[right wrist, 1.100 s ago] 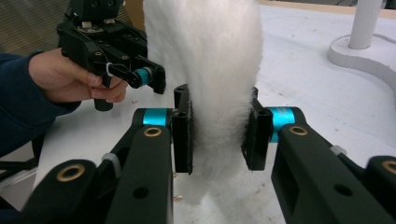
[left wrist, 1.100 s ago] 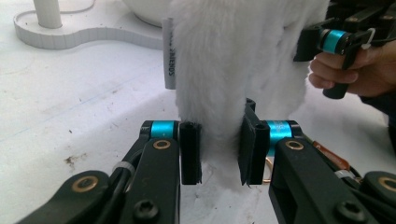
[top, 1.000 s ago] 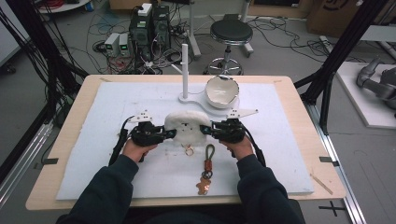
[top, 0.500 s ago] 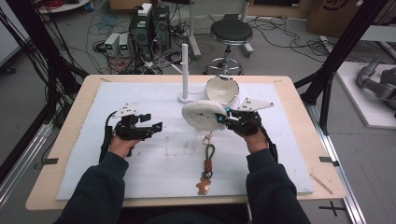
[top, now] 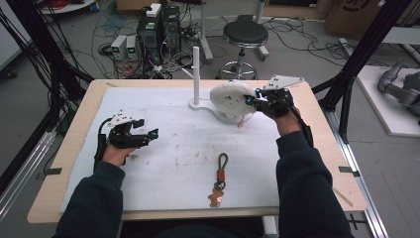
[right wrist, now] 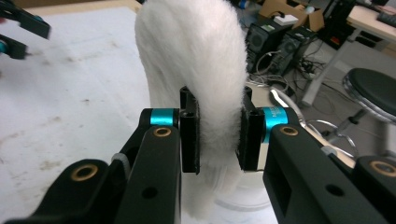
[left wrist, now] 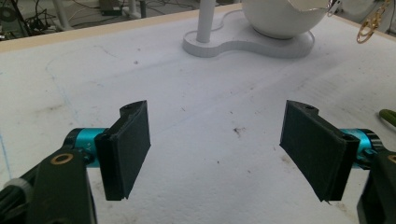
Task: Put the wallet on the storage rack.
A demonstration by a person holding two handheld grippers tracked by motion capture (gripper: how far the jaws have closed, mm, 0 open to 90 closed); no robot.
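Note:
My right gripper (top: 250, 100) is shut on a white fluffy pompom (top: 230, 96) and holds it in the air over a white bowl (top: 229, 118) at the back of the mat. In the right gripper view the pads pinch the fur (right wrist: 196, 60) from both sides. A gold ring (top: 241, 121) dangles under it. My left gripper (top: 151, 136) hovers low over the mat's left part; its jaws have just been opening and stand open, with nothing between them (left wrist: 217, 149). A keychain (top: 219, 181) with a dark loop lies near the front edge.
The bowl rests on a white stand base (top: 198, 105) with an upright post (top: 196, 74). A white mat (top: 173, 148) covers the wooden table. Stool, computers and cables stand on the floor beyond the far edge; black frame legs flank the table.
Both grippers held the fluffy pompom together at the centre. The left one let go and drew back to the left; the right one lifted the pompom up and away toward the bowl.

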